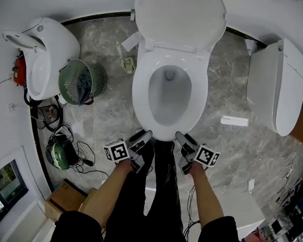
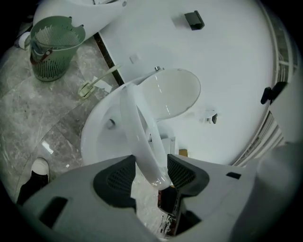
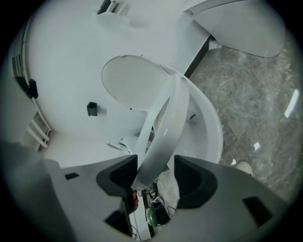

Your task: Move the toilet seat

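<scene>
Toilet seat (image 2: 141, 132): tilted up off the bowl (image 2: 97, 139), front edge clamped between the jaws of the left gripper (image 2: 150, 172) and the right gripper (image 3: 156, 175), side by side.
Lid (image 1: 180, 20): upright behind the bowl.
Basket (image 1: 81, 82): on the floor (image 1: 230, 145), left of the bowl.
Brush (image 1: 125, 60): on the floor between basket and bowl.
Second toilet (image 1: 277, 82): right of the bowl, well apart.

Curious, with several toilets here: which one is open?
The middle toilet: its lid is raised and its bowl shows. The toilet at right has its lid down.
</scene>
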Tool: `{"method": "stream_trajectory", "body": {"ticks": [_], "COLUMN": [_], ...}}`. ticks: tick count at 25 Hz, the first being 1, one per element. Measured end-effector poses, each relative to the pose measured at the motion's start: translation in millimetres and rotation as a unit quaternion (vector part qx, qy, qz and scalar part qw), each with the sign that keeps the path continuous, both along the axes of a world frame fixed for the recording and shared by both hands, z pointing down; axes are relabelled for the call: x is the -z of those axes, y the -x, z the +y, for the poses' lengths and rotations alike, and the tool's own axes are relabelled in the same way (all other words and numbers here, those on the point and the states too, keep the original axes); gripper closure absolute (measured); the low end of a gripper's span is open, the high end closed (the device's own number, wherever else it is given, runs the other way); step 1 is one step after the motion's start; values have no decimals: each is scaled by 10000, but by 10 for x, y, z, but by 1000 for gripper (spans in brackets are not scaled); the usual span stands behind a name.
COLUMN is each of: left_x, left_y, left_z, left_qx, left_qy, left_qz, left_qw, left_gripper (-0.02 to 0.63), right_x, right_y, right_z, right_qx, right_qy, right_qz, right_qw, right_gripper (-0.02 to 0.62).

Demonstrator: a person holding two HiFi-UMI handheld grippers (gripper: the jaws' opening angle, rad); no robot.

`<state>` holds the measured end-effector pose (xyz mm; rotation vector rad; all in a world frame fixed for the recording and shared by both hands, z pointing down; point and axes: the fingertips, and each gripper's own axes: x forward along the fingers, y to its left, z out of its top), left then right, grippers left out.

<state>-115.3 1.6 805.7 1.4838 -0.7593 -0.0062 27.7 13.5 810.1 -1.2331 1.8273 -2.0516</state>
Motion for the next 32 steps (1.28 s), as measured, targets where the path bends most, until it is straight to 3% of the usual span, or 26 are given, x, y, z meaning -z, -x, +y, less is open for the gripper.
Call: {"method": "stream_trajectory", "body": {"ticks": [9, 13, 19, 24, 27, 32], "left_x": [807, 1085, 1345, 1593, 1730, 1912], "left_y": [-106, -164, -199, -228, -283, -307], "left_z": [-369, -526, -786, -1016, -1163, -1362], "left_qx": [20, 126, 398, 609, 660, 397], "left_qy": [-299, -301, -374, -520, -540, -758], "left_qz": [204, 255, 195, 207, 313, 356], "left_qw": [9993, 9991, 9983, 9966, 9959, 9957], "left_gripper": [388, 382, 385, 388, 382, 382], "right_x": [1027, 1293, 1493, 1569, 1651, 1775], "right_y": [60, -4, -132, -206, -228, -110], "right_z": [-123, -91, -236, -435, -640, -952], "right_qx": [470, 1048, 1622, 1815, 1684, 1623], "right_qy": [-743, -1192, -1650, -1641, -1682, -1779], "right_qz": [32, 937, 2361, 3112, 3228, 3296], "right_qw": [9961, 9829, 9438, 9183, 9160, 9129], "right_gripper": [327, 375, 589, 591, 591, 591]}}
